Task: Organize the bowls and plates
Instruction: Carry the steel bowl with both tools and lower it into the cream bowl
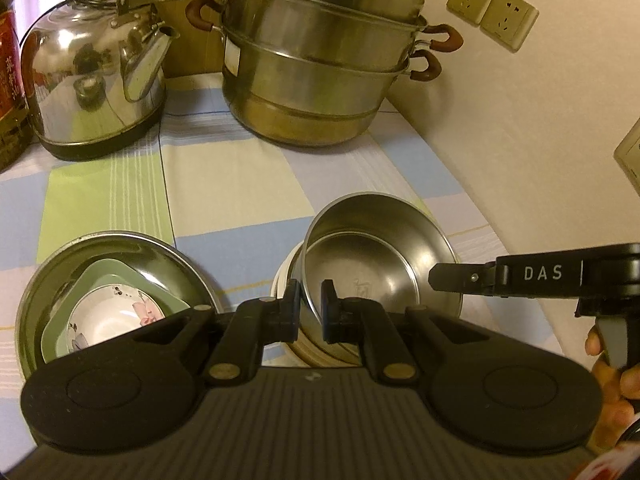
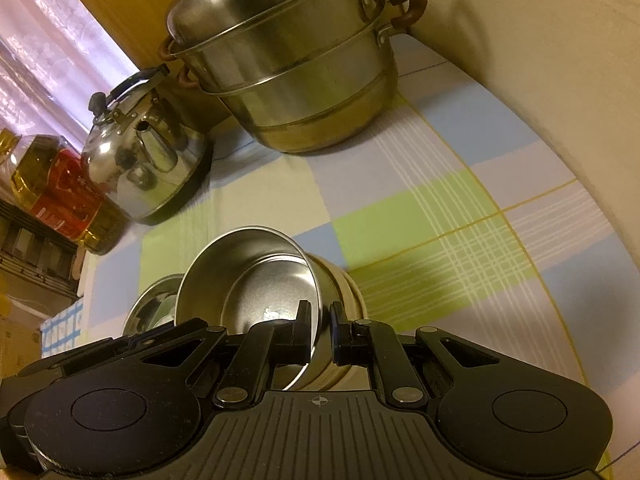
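Observation:
A small steel bowl (image 1: 372, 256) (image 2: 256, 280) sits tilted on a stack of white plates (image 1: 282, 280) (image 2: 352, 292) on the checked cloth. My left gripper (image 1: 311, 300) is shut on the bowl's near rim, one finger inside and one outside. My right gripper (image 2: 320, 324) is shut on the rim at the bowl's right side; it shows from the side in the left wrist view (image 1: 444, 278). To the left, a wide steel basin (image 1: 80, 264) (image 2: 152, 304) holds a green square dish (image 1: 108, 280) with a flowered white bowl (image 1: 116, 320) inside.
A stacked steel steamer pot (image 1: 316, 64) (image 2: 288, 64) and a steel kettle (image 1: 92, 80) (image 2: 148, 160) stand at the back. An oil bottle (image 1: 8, 80) (image 2: 60, 196) is at the far left. A wall (image 1: 520, 140) with sockets bounds the right side.

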